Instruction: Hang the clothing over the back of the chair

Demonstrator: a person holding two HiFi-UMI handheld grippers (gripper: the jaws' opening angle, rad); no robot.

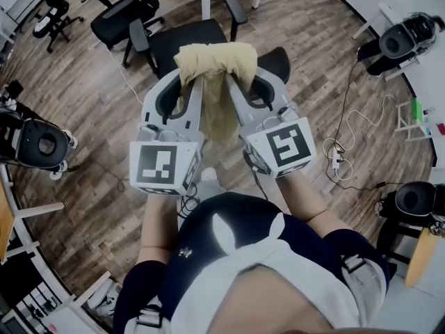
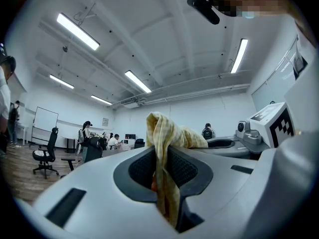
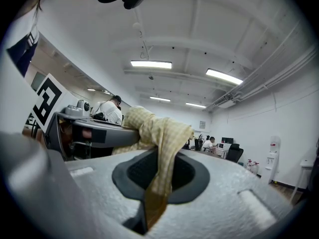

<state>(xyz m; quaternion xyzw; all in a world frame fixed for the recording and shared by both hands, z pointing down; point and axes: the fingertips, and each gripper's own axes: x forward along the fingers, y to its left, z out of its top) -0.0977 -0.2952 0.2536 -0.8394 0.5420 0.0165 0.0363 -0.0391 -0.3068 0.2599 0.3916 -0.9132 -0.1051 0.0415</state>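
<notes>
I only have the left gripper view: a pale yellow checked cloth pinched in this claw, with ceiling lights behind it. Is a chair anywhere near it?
Observer: Yes. The head view shows a black office chair in front of the person, and the pale yellow checked cloth partly covers it in that view.
Reviewer: Does the right claw hold the cloth too?
Observer: Yes. In the right gripper view the right claw is shut on a fold of it.
Reviewer: Is it draped over the chair yet?
Observer: Not that I can see. In the head view it spans from the left claw to the right one, and its loose end hangs between them.
</notes>
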